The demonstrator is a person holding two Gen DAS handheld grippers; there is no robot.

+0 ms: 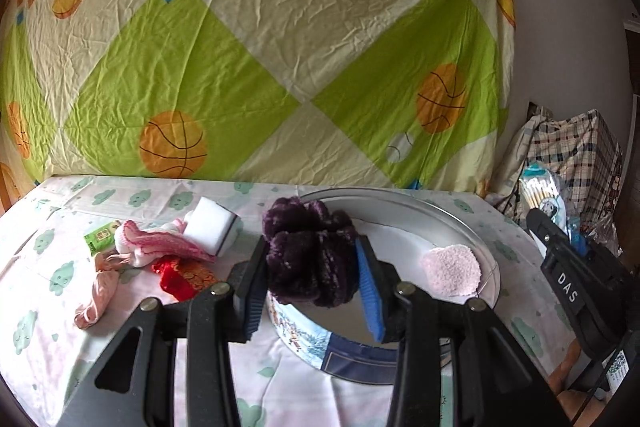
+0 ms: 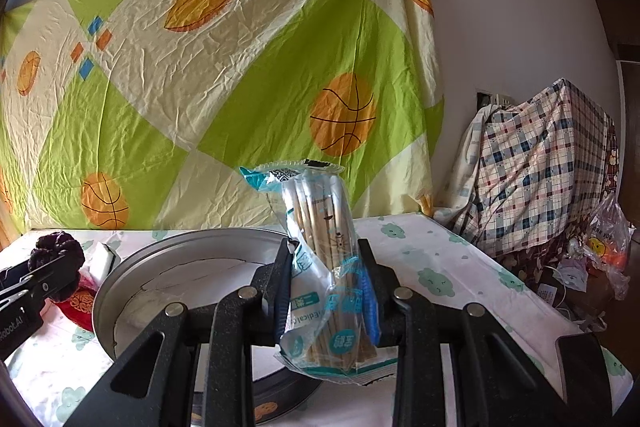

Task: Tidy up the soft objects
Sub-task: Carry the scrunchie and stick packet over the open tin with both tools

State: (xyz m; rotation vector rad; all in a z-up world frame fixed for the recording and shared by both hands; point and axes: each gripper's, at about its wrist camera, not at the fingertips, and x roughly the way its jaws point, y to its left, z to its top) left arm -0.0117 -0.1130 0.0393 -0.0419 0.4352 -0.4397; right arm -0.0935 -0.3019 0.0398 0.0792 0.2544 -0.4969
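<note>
My left gripper [image 1: 312,263] is shut on a dark purple fluffy scrunchie [image 1: 310,251] and holds it above the near left rim of a round metal tin [image 1: 476,239]. A pale pink fluffy pad [image 1: 452,269] lies inside the tin. My right gripper [image 2: 326,267] is shut on a clear packet of cotton swabs [image 2: 320,259] and holds it upright above the tin's [image 2: 132,267] right side. The left gripper with the scrunchie [image 2: 56,247] shows at the left of the right wrist view.
On the cloud-print tablecloth [image 1: 52,307] left of the tin lie a white sponge [image 1: 210,225], a pink-and-white cloth [image 1: 152,243], a red pouch [image 1: 180,273], a pink fabric piece [image 1: 98,291] and a green packet [image 1: 100,235]. A plaid-covered pile [image 2: 544,163] stands right of the table.
</note>
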